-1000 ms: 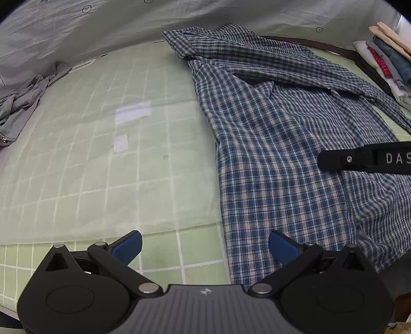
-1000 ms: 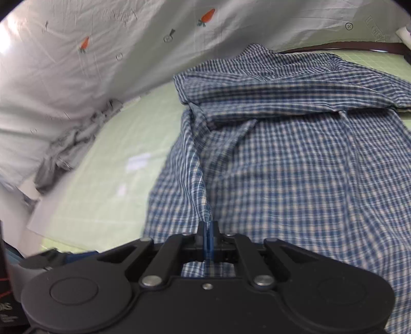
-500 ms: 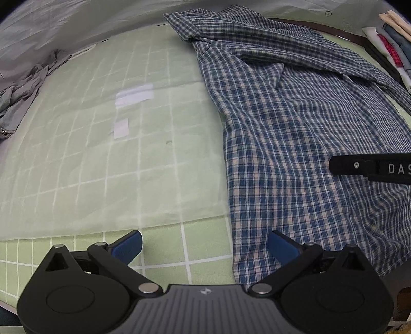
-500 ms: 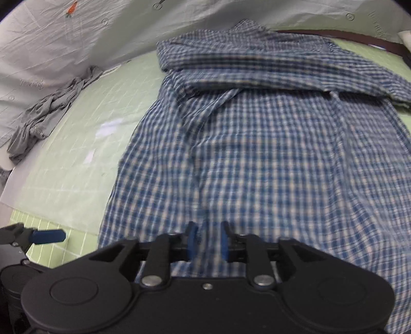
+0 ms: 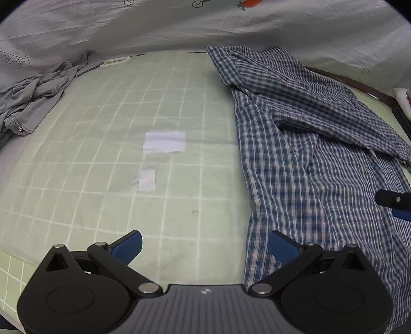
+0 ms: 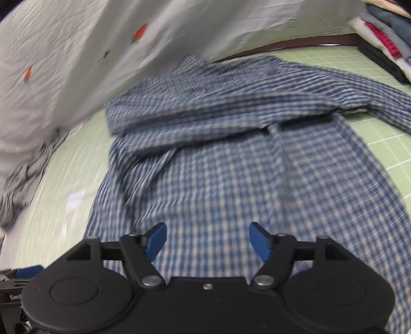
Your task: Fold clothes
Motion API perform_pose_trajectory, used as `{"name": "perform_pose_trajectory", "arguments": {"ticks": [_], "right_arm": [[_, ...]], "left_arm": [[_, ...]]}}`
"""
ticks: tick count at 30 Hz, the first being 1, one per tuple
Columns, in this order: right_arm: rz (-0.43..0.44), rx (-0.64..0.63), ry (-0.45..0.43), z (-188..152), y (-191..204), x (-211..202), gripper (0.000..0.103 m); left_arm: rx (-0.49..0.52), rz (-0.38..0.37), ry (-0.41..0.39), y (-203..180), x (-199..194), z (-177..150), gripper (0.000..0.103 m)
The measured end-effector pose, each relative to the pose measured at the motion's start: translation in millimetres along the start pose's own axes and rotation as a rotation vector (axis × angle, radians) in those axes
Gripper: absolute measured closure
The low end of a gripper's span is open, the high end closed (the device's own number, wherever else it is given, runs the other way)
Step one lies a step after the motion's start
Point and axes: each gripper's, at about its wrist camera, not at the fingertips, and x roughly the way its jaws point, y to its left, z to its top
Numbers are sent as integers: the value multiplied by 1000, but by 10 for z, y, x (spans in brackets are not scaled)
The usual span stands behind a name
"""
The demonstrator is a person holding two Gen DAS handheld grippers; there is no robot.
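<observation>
A blue and white plaid shirt (image 5: 316, 164) lies spread on the green grid mat (image 5: 128, 159), with one sleeve folded across its top. My left gripper (image 5: 205, 246) hangs open over the mat at the shirt's left hem edge, holding nothing. The right gripper's tip (image 5: 395, 203) shows at the right edge of the left wrist view, above the shirt. In the right wrist view the same shirt (image 6: 231, 159) fills the middle, blurred by motion. My right gripper (image 6: 208, 241) is open above the shirt's lower part, with no cloth between its fingers.
A crumpled grey garment (image 5: 30, 95) lies at the mat's far left. A white sheet with carrot prints (image 5: 179, 23) hangs behind. Folded clothes (image 6: 385, 33) are stacked at the far right. Two white tape patches (image 5: 164, 141) sit on the mat.
My right gripper let go of the shirt's fold and opened wide; the cloth dropped flat. The left gripper stayed open while its view swung left and tilted up toward the grey garment.
</observation>
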Motion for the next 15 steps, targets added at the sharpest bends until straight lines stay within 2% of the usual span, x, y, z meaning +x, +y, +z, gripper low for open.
{"name": "perform_pose_trajectory", "arguments": {"ticks": [3, 4, 5, 9, 15], "right_arm": [[-43, 15, -33, 153, -155, 30, 13], [-59, 17, -45, 204, -209, 45, 3], [-76, 19, -57, 256, -263, 59, 0], [-154, 9, -120, 565, -525, 153, 0], [-266, 41, -209, 1181, -1101, 352, 0]], "left_arm": [[-31, 5, -13, 24, 59, 149, 0], [-37, 7, -16, 36, 91, 204, 0], [-41, 7, -21, 25, 131, 268, 0], [-50, 6, -41, 1, 319, 578, 0], [-97, -25, -89, -6, 728, 1336, 0]]}}
